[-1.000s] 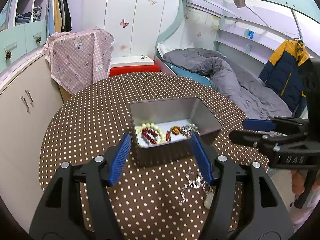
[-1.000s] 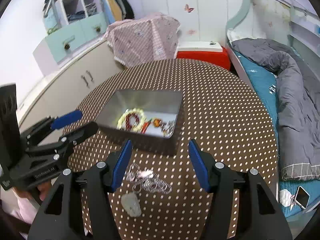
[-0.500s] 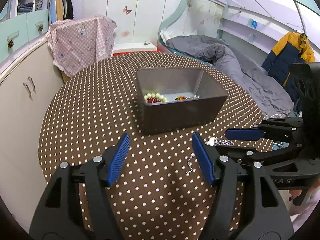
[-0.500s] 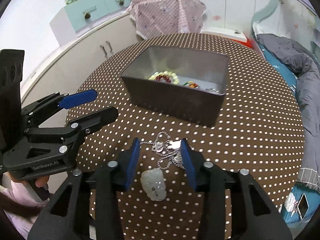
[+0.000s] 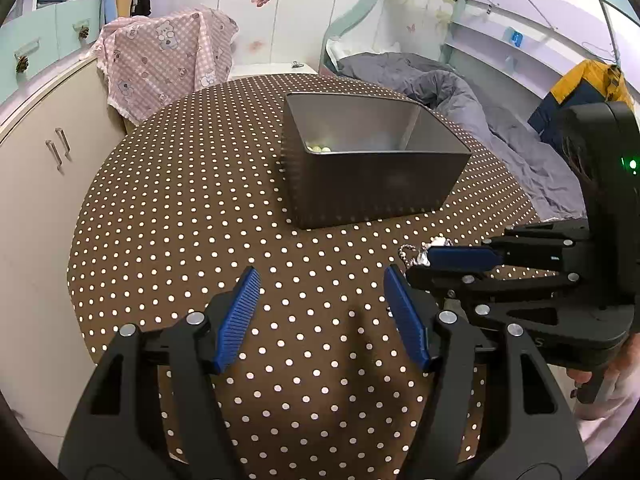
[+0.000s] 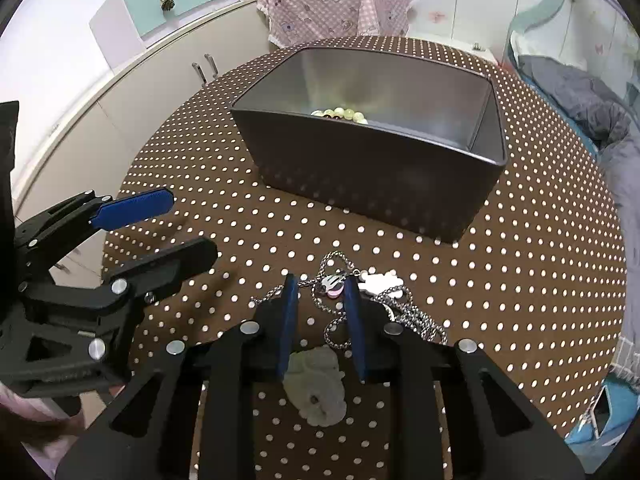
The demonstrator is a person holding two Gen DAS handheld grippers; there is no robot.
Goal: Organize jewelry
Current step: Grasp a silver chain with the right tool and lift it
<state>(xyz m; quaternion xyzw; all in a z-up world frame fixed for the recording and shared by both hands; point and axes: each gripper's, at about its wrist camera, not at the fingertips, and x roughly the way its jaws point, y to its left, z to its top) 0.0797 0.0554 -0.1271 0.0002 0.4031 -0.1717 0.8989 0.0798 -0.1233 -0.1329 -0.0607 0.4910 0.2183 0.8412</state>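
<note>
A grey metal tin (image 5: 372, 184) (image 6: 380, 168) stands mid-table, with pale bead bracelets (image 6: 340, 114) (image 5: 318, 148) showing inside. A silver chain necklace (image 6: 396, 300) with a pink pendant (image 6: 334, 286) and a pale jade pendant (image 6: 316, 384) lies on the dotted cloth in front of the tin. My right gripper (image 6: 320, 292) is low over the necklace, jaws narrowed around the chain and pink pendant but still apart. It also shows in the left wrist view (image 5: 452, 264), where a bit of chain (image 5: 416, 254) peeks out. My left gripper (image 5: 320, 292) (image 6: 160, 224) is open and empty above the cloth.
The round table (image 5: 180, 208) has a brown polka-dot cloth. A cream cabinet (image 5: 40, 160) stands to the left, a pink draped cloth (image 5: 168, 56) behind, and a bed with a grey duvet (image 5: 460, 92) to the right. A phone (image 6: 602, 410) lies on the floor.
Both grippers have dropped lower and pulled back from the tin. The right jaws have narrowed from wide open to close around the necklace. The left gripper stays open.
</note>
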